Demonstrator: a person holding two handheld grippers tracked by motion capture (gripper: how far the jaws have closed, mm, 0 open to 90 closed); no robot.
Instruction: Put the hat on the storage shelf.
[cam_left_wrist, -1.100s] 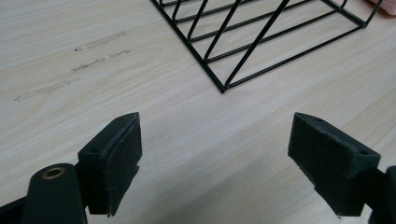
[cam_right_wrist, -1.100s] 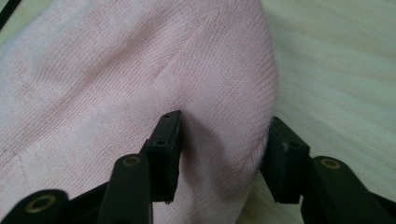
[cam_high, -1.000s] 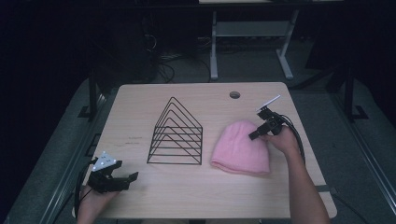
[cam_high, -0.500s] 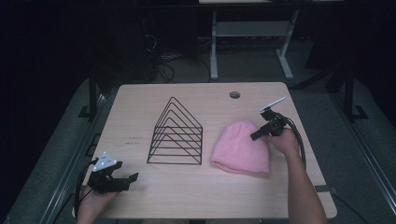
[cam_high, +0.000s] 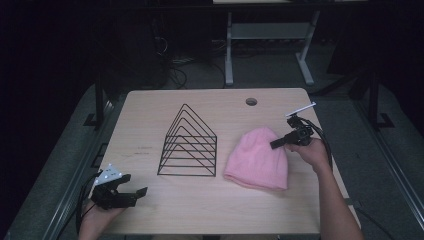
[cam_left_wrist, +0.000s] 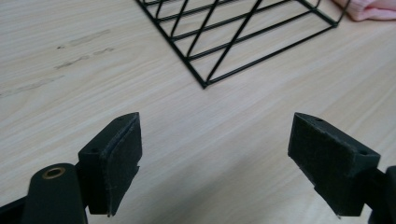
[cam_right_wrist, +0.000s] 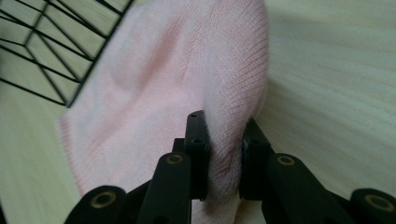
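Note:
A pink knit beanie (cam_high: 257, 160) lies flat on the wooden table (cam_high: 210, 210), right of centre. My right gripper (cam_high: 276, 144) is shut on the beanie's upper right edge; in the right gripper view a fold of the pink knit (cam_right_wrist: 224, 154) is pinched between the two black jaws. A black wire rack (cam_high: 189, 144) shaped like nested triangles stands in the middle of the table, just left of the beanie. My left gripper (cam_high: 131, 192) rests near the front left corner, open, with bare wood between its pads (cam_left_wrist: 116, 154).
A round cable hole (cam_high: 251, 101) sits near the table's far edge. Beyond the table are dark floor, cables and the white legs of another desk (cam_high: 270, 35). Bare wood runs along the front, between the rack (cam_left_wrist: 238, 37) and the near edge.
The right gripper has shifted slightly right and toward the near side while holding the beanie's edge. The left gripper has stayed still.

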